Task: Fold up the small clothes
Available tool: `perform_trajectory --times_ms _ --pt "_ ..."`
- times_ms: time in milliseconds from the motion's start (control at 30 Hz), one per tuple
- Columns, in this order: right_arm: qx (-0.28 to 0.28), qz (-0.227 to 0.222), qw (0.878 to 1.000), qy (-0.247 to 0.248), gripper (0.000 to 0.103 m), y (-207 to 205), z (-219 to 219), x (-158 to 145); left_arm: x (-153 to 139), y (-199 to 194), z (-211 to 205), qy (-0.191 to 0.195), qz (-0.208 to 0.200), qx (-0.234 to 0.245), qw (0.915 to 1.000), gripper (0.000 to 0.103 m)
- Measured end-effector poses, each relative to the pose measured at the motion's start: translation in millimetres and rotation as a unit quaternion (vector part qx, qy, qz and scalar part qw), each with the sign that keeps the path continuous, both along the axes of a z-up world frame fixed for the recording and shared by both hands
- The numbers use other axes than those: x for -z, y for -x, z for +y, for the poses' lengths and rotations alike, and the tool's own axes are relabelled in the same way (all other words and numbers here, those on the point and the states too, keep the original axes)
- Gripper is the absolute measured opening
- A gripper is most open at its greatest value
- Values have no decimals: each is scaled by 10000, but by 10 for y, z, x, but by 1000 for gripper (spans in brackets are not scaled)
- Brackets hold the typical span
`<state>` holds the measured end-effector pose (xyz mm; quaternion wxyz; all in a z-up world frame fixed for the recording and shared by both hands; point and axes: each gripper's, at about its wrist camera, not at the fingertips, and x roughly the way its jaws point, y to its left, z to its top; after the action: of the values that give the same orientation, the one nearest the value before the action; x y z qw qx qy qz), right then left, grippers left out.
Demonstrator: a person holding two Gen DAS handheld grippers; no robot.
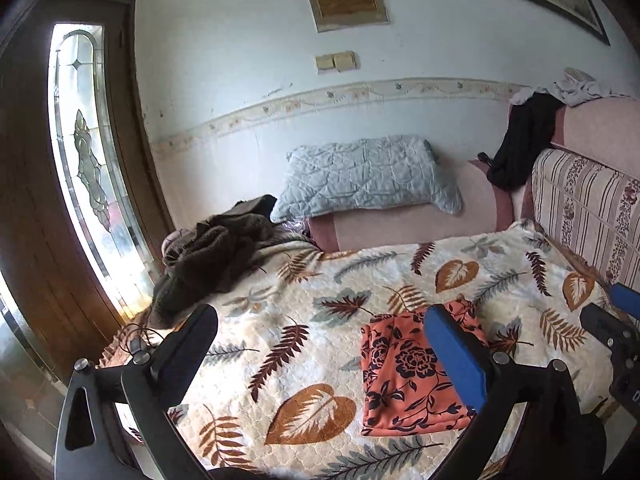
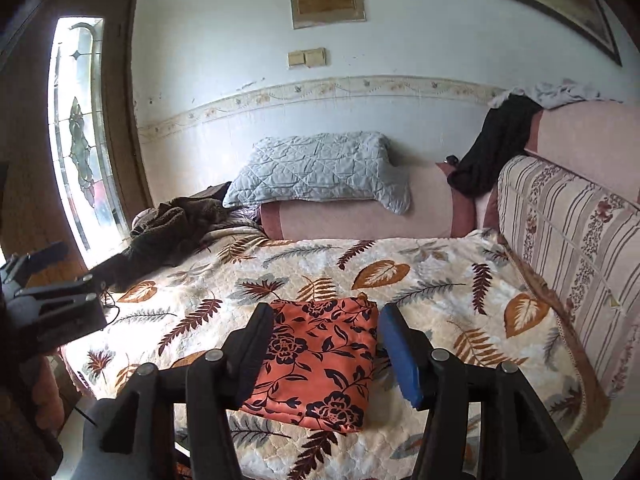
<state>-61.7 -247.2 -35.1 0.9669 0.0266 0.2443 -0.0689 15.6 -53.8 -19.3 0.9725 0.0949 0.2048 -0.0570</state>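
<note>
An orange cloth with a dark flower print (image 1: 404, 376) lies folded into a rough rectangle on the leaf-patterned bedspread (image 1: 312, 292). My left gripper (image 1: 320, 328) is open and empty above the spread, the cloth just inside its right finger. In the right wrist view the same cloth (image 2: 320, 360) lies between the fingers of my right gripper (image 2: 326, 322), which is open and held above it. The right gripper also shows at the right edge of the left wrist view (image 1: 616, 320), and the left gripper at the left edge of the right wrist view (image 2: 48, 280).
A brown garment (image 1: 208, 256) is heaped at the bed's far left by the glass door (image 1: 84, 168). A grey quilted pillow (image 1: 368, 180) rests on a pink bolster. A black garment (image 1: 520, 140) hangs over the striped sofa back (image 1: 588, 208) on the right.
</note>
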Motion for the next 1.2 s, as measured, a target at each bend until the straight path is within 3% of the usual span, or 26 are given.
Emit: perform_trajectory --times_ms 167,600,1200 --pt "50 -155 9997 206 60 256 142 -81 -246 243 70 -43 -391 -146 9991 103" --pt "124 -471 9986 209 60 562 358 -388 -586 533 337 316 -644 -270 9971 103" --pt "161 -487 9986 116 60 622 446 -490 -683 667 559 463 -809 -397 9948 103"
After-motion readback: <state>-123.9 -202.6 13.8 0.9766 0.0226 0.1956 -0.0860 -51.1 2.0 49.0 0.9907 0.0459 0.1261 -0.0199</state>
